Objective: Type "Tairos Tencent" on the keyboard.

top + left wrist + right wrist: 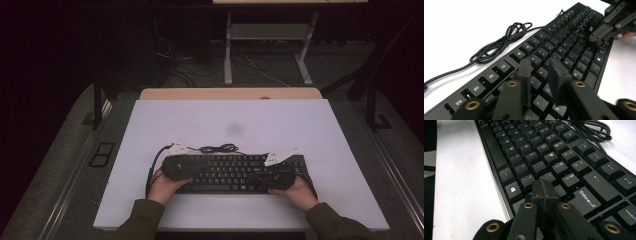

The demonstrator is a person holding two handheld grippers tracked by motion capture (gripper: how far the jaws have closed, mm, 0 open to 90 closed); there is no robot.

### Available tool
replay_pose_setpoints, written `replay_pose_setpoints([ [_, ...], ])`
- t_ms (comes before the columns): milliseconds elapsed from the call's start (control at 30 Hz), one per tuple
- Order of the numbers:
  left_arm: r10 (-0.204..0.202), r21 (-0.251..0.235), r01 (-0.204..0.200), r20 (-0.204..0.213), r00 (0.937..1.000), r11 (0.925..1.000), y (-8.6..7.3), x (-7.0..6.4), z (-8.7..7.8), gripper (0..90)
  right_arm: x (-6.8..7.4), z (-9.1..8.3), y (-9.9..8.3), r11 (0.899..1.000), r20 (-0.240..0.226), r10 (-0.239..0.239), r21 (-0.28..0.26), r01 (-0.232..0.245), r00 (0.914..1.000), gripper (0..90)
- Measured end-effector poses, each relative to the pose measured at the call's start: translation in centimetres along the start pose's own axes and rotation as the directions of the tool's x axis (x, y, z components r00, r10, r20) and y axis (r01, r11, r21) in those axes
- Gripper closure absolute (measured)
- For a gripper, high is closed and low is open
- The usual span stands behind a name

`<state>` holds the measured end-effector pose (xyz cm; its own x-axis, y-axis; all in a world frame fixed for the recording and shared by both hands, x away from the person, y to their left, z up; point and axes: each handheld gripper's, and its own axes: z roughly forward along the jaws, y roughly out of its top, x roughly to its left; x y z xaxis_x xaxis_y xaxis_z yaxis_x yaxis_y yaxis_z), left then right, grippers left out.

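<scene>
Working over a black keyboard [235, 172] lying flat on the white worktop [230, 125], at about 6 o'clock from its centre, near the person's edge. Left gripper [541, 67] hovers over the T/G keys at the 9 o'clock end, jaws spread a little with a clear gap, holding nothing. Coiled cable [506, 37] lies loose on the worktop just behind the keyboard at 12 o'clock, attached to it. Right gripper [544, 188] sits over the keys beside Enter at the 3 o'clock end, jaws pressed together, nothing pinched.

Handling judgement: keyboard looks rigid, long, moderately light, plastic, smooth-edged so a bit slippery. Keycaps wobble and can pop off, so don't pinch keys. Best hold is the two short ends of the frame, one gripper each, kept level. Cable is limp and will drag or snag if the board moves.
</scene>
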<state>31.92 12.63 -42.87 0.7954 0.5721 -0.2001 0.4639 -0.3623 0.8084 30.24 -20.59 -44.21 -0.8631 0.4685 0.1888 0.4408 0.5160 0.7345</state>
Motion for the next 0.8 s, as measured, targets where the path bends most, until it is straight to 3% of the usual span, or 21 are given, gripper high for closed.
replay_pose_setpoints([
  [200,0.006,0.044,-0.006,0.003,1.0000,0.9990,0.4,-0.2,0.8,88.7,0.0,0.0,0.0,1.000,-0.002,0.003,0.000,-0.003,1.0000,89.3],
  [433,0.026,0.092,-0.024,-0.014,0.9996,0.9955,0.5,-0.4,1.7,88.8,0.0,0.0,0.0,1.000,-0.002,0.004,-0.003,-0.004,1.0000,89.3],
  [800,0.020,0.110,-0.017,-0.023,0.9995,0.9938,0.4,-0.3,1.8,88.8,0.0,0.0,0.0,1.000,-0.003,0.005,-0.003,-0.005,1.0000,89.4],
])
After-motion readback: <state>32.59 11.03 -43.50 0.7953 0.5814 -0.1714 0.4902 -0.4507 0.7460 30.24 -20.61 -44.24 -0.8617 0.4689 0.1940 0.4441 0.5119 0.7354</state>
